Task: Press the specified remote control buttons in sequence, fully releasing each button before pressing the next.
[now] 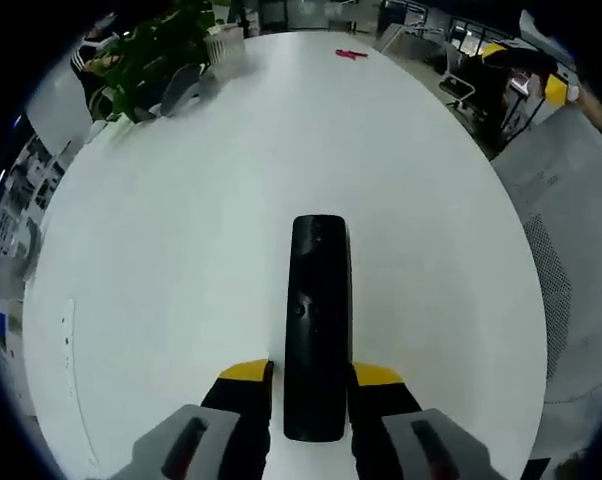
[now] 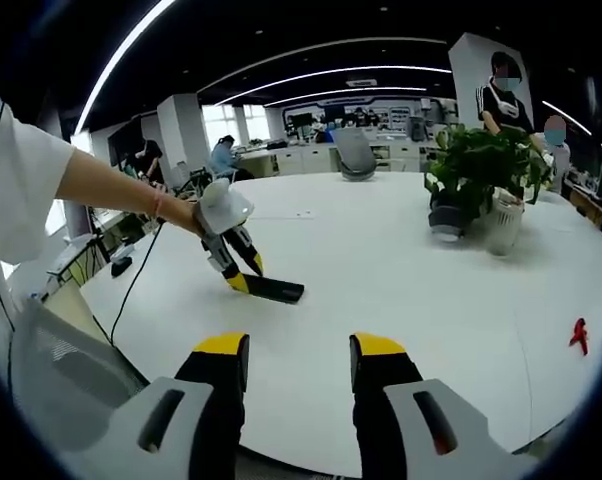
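Observation:
A long black remote control (image 1: 318,320) lies on the white table (image 1: 181,260), pointing away from the camera in the left gripper view. My left gripper (image 1: 312,385) has its yellow-tipped jaws closed against the remote's near end, one on each side. From the right gripper view that same remote (image 2: 271,289) shows at centre left, held by the left gripper (image 2: 243,275) in a person's outstretched hand. My right gripper (image 2: 299,362) hovers over the table's near edge, jaws apart with nothing between them, well short of the remote.
A potted green plant (image 2: 478,170) in a white pot stands at the table's right in the right gripper view; the plant (image 1: 156,55) shows far left in the other. A small red object (image 2: 579,335) lies near the right edge. Mesh chairs (image 1: 571,260) ring the table.

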A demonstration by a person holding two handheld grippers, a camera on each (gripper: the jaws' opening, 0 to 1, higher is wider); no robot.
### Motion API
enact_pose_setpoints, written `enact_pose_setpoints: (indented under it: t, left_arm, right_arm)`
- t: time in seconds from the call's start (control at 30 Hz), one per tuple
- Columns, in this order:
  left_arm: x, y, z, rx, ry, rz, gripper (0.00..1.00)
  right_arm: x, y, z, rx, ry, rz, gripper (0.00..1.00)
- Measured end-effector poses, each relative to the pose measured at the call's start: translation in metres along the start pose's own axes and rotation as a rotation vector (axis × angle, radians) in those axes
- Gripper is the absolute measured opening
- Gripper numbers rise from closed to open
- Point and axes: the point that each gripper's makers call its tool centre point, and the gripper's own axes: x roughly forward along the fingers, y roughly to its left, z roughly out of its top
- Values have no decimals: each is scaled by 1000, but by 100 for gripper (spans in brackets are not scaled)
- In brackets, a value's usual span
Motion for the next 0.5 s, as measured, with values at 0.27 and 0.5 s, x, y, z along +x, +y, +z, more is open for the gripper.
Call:
enact_pose_setpoints:
  t: [0.27, 0.5]
  left_arm:
    - [1, 0, 0, 5, 5, 7, 25]
    - [-2, -7, -5, 26, 30, -2, 24]
  right_arm:
    - [0, -1, -1, -11, 6, -4, 40]
    - [0, -1, -3, -16, 14, -4, 40]
